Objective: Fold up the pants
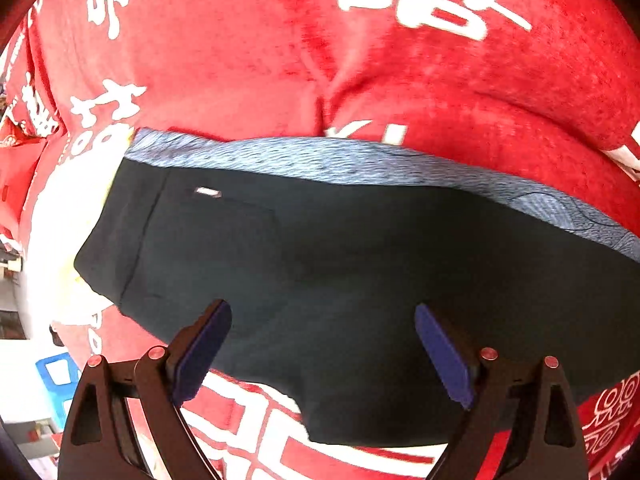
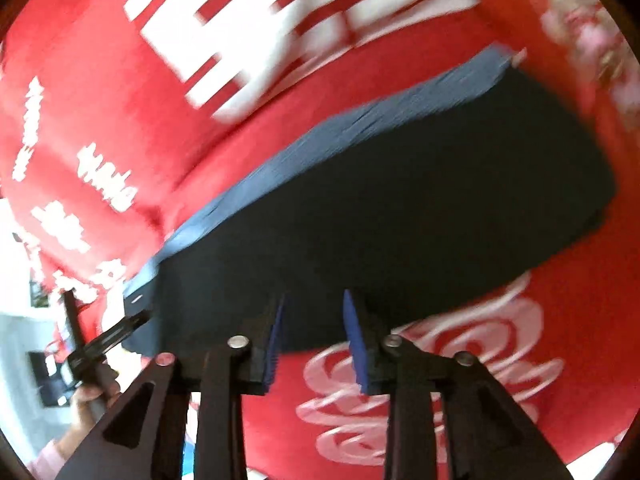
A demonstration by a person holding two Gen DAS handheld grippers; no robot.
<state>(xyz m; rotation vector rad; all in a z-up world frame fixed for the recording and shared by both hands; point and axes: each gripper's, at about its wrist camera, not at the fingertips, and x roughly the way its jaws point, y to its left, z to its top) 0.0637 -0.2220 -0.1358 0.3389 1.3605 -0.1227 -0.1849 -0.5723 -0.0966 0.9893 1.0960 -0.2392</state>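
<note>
Now both tools empty: left tool [image 1: 323,344] spread wide, right tool [image 2: 314,338] narrower, over dark pants [image 1: 340,280] mid-frame on red blanket [image 1: 240,60]. Best pinch near edge corners, lift evenly, fold toward blue waistband [image 1: 320,160].

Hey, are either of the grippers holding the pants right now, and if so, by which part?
Nothing is held. The left gripper and right gripper both hover open over the near edge of the dark pants.

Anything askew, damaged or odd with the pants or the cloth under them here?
Nothing stands out. The dark pants lie flat on the red blanket, with the blue-grey waistband along the far edge. Both grippers' jaws are open and empty. The right wrist view is motion-blurred.
</note>
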